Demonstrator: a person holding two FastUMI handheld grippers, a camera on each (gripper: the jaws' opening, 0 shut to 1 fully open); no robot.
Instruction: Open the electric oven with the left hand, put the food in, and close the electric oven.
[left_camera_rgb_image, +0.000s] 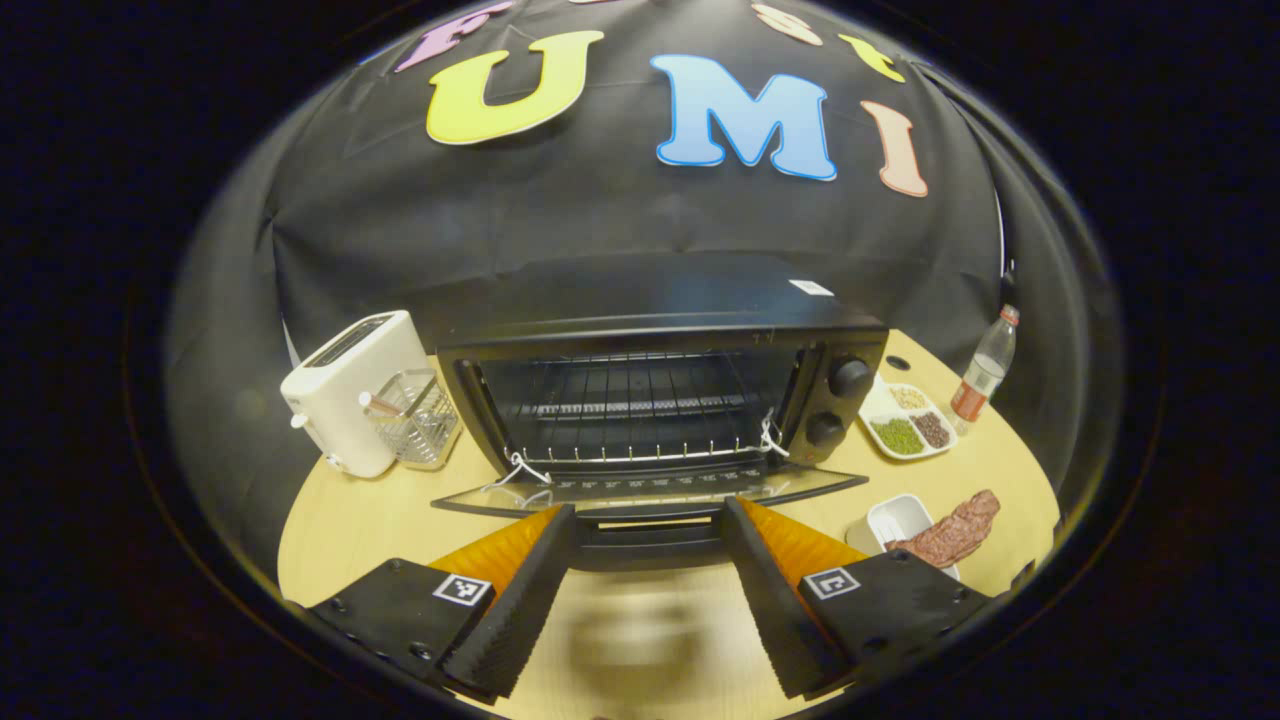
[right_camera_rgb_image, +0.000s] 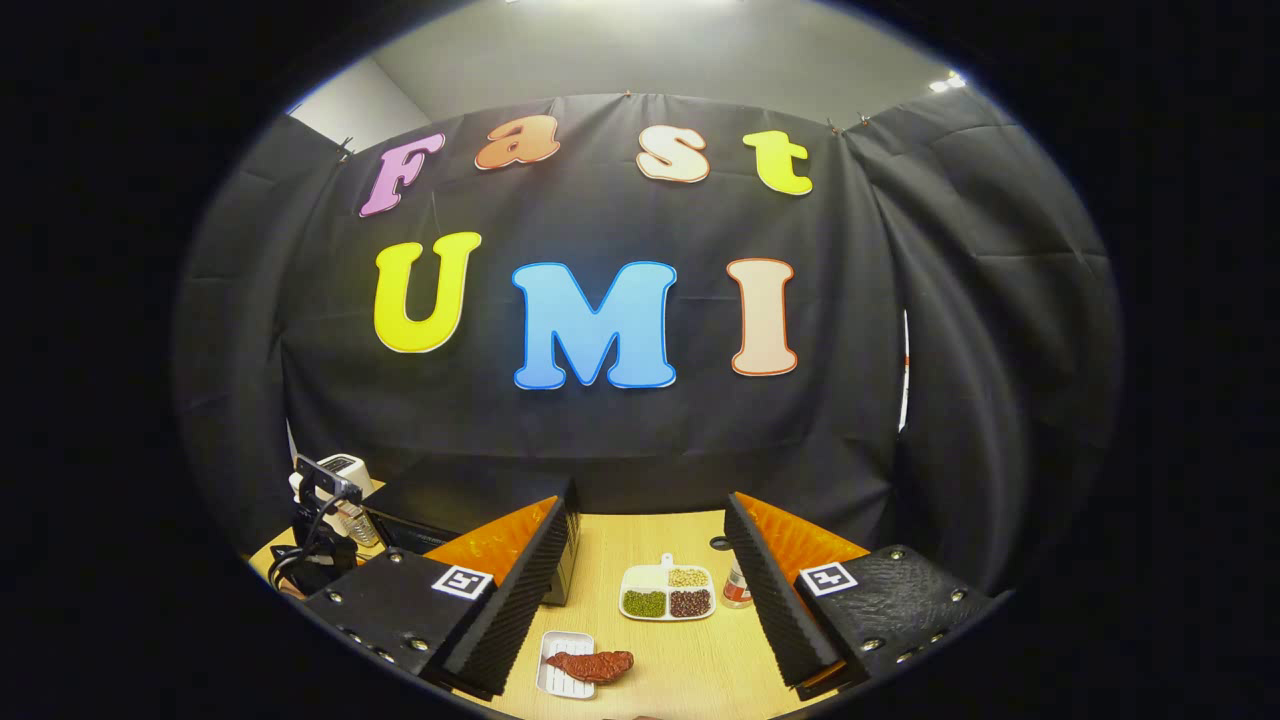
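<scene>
Two grippers are spread and hold nothing. We see the left gripper (left_camera_rgb_image: 648, 600) level, facing the oven (left_camera_rgb_image: 660, 385), fingers either side of the handle on its lowered door (left_camera_rgb_image: 650, 490), not touching it. The right gripper (right_camera_rgb_image: 640, 600) sits right of the oven, above the table (right_camera_rgb_image: 680, 670). Meat (right_camera_rgb_image: 590, 664) lies across a small white tray (right_camera_rgb_image: 565, 665), right of the oven, long axis running sideways. A divided dish (right_camera_rgb_image: 667, 592) holds three kinds of beans.

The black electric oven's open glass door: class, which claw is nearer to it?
Left. The left claw sits open right at the black electric oven's open glass door. The right claw hovers open farther off, beside the oven, above the wooden table.
</scene>
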